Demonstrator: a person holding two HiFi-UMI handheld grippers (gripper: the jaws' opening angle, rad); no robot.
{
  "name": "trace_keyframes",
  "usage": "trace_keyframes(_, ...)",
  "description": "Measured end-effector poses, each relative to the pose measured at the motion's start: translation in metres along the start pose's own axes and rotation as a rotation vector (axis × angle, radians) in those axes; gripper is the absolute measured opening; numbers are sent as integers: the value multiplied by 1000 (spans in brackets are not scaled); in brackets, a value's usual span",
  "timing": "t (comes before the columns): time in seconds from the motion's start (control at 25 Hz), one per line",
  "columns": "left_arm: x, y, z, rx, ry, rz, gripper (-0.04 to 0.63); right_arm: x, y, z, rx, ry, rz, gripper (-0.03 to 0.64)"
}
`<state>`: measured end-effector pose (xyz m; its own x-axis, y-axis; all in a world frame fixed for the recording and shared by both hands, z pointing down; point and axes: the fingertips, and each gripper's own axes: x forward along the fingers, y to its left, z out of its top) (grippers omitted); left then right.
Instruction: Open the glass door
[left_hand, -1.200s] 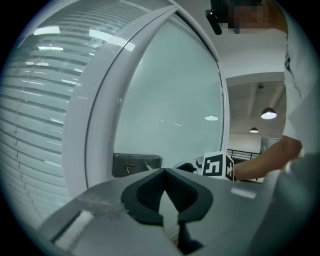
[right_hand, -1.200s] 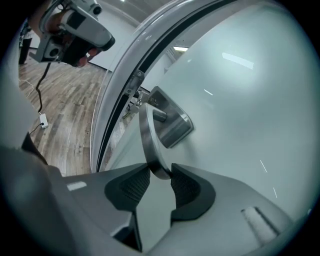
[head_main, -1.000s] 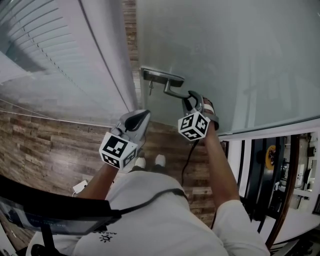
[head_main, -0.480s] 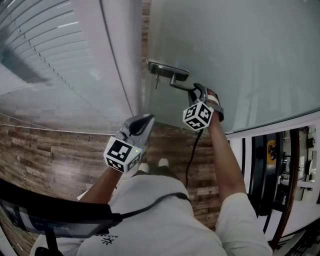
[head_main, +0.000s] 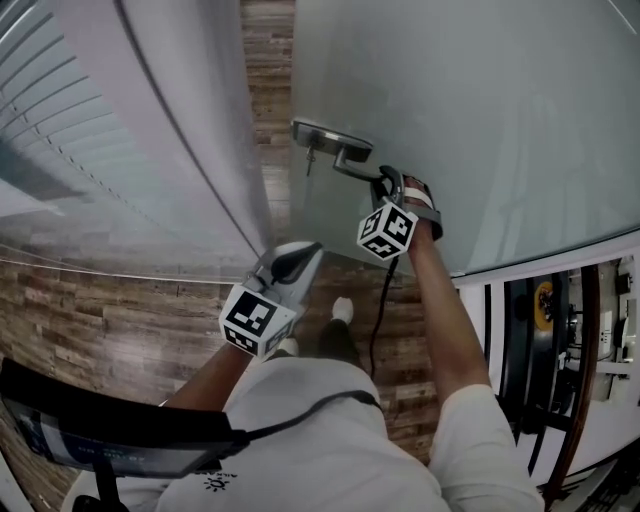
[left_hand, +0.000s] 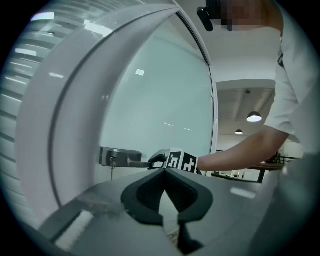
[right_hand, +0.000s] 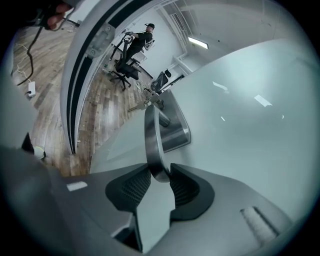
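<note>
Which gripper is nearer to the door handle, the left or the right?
Right. The right gripper is shut on the door handle, its jaws just closed further; the left gripper, shut, hangs apart from it, nearer the person.

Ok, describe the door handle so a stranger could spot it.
Start at the glass door. Close to its edge sits a rectangular metal plate, and the lever handle juts from it. It's the only slim, curved steel bar standing off the flat pane.

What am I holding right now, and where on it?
The right gripper grips the handle at its free end, jaws just tightened; left gripper holds nothing, jaws together.
</note>
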<state>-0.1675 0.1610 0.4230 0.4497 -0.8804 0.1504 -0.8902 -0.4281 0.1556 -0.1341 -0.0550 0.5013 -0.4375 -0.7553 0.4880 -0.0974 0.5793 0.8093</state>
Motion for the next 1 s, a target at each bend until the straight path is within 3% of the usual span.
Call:
trace_keyframes(0.44, 82, -17, 39, 18, 0, 60, 2, 29, -42, -7, 2, -110, 29, 117)
trace_keyframes(0.76, 129, 17, 48, -11, -25, 224, 2, 65, -66, -11, 35, -178, 69, 112)
trace_keyframes(1.0, 142, 38, 47, -13, -56, 320, 2, 77, -71, -13, 48, -198, 35, 110)
